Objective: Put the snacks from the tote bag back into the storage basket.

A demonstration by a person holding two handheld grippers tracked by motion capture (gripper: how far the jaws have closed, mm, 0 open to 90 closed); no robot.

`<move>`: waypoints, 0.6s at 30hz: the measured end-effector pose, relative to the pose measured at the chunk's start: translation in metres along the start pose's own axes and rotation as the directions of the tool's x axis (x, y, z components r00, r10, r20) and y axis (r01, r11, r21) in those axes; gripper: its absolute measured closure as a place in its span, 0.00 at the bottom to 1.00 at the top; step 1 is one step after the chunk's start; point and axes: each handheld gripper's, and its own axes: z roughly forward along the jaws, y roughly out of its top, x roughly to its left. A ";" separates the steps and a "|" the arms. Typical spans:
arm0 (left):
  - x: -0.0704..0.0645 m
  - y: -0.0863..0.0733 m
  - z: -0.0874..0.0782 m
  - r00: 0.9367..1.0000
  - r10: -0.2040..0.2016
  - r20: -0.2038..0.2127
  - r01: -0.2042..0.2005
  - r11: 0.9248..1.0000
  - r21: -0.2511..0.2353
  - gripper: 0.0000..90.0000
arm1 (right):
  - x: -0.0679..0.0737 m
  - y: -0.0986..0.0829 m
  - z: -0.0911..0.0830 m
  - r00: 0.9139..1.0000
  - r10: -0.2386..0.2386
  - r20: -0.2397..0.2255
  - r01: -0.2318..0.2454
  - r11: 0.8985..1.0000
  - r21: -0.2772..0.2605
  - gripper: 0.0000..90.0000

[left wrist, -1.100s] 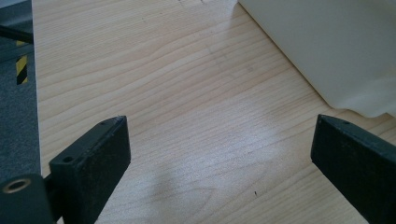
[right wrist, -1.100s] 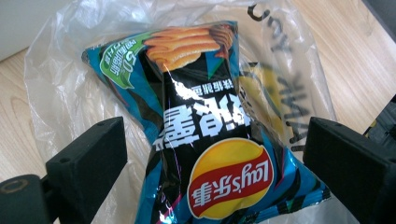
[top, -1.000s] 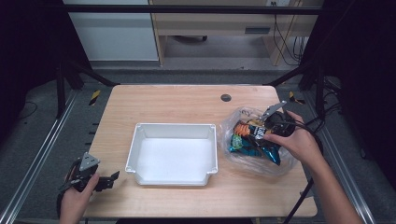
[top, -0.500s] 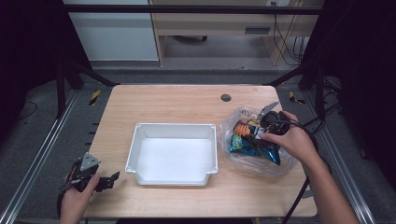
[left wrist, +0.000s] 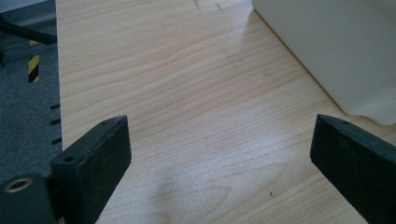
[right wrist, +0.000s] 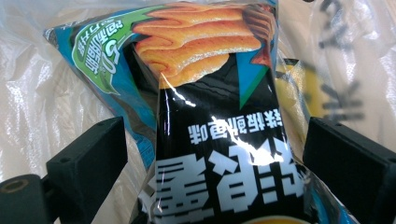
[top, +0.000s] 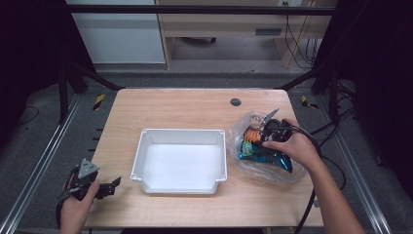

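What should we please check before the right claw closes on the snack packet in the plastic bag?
1. Right claw open: ok, jaws stand apart.
2. Glossy black and blue snack packet between the jaws: ok, it lies centred in the right gripper view.
3. Jaws touching the packet: cannot tell; a gap shows on both sides.
4. Clear crinkled plastic bag out of the jaws' path: cannot tell, film lies close around the packet.
5. White rectangular plastic tray free to receive it: ok, nothing lies in it.
6. Left claw out of the way: ok, open at the wooden table near corner, beside the tray.
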 end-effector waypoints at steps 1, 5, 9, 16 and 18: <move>0.000 0.000 0.000 1.000 0.004 -0.001 -0.004 1.000 0.001 0.05 | -0.001 0.000 0.001 1.000 -0.006 0.000 0.006 1.000 0.001 0.08; -0.001 0.000 0.000 1.000 0.007 0.000 -0.007 1.000 0.002 0.05 | -0.002 0.000 0.003 1.000 0.000 -0.003 0.000 1.000 0.003 0.08; -0.001 0.000 0.000 1.000 0.010 0.003 -0.010 1.000 0.004 0.05 | -0.002 0.000 0.004 1.000 -0.002 0.000 0.002 1.000 0.004 0.08; -0.002 0.001 0.001 1.000 0.013 0.007 -0.013 1.000 0.002 0.05 | -0.002 0.000 0.007 1.000 -0.003 -0.007 0.003 1.000 0.009 0.08; -0.002 0.001 0.001 1.000 0.013 0.007 -0.013 1.000 0.003 0.05 | -0.003 0.001 0.006 1.000 -0.006 -0.009 0.006 1.000 0.008 0.08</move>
